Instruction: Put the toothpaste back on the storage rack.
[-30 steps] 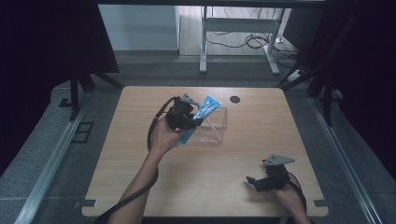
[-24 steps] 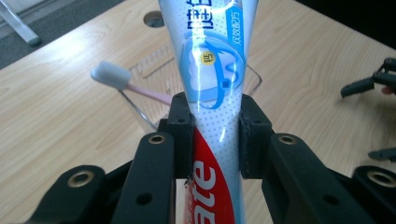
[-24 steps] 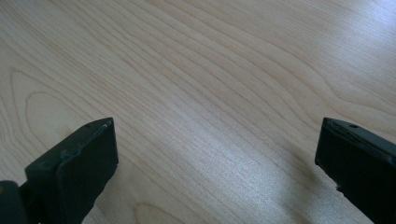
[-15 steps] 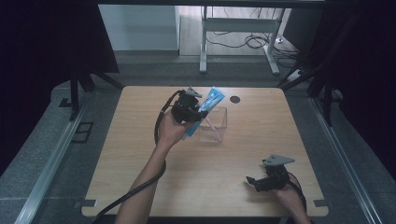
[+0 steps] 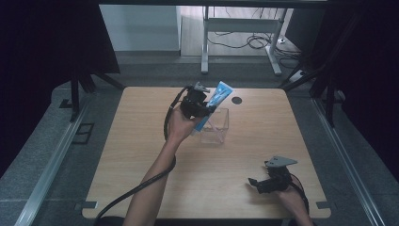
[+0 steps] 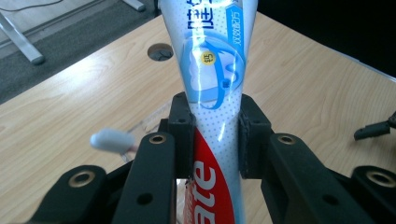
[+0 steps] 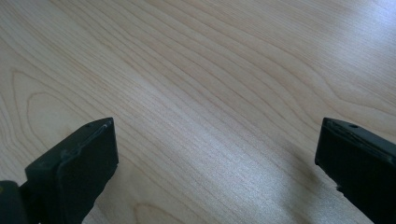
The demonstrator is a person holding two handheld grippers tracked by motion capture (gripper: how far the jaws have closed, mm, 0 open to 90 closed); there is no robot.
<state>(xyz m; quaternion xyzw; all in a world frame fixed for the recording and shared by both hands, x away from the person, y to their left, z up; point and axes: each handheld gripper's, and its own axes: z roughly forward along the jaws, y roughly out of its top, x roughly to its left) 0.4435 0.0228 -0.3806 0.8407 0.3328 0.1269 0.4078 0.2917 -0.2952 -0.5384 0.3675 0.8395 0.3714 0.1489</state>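
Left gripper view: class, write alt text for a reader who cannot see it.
The left gripper clamps a blue, white and red toothpaste tube between its black jaws, above a light wooden table with a round hole.

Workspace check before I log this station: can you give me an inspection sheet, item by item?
Surface: light wooden table, round hole near the far edge.
Job's things: toothpaste tube held over a clear plastic box; a white object shows beside the jaws.
Clutter: nothing seen.
Grippers: left hand-held gripper shut on the tube; right hand-held gripper open, low over bare wood.
Cables: black cable trails from the left hand-held gripper; loose cables on the floor beyond.
Surroundings: dark curtains, metal desk frame behind.
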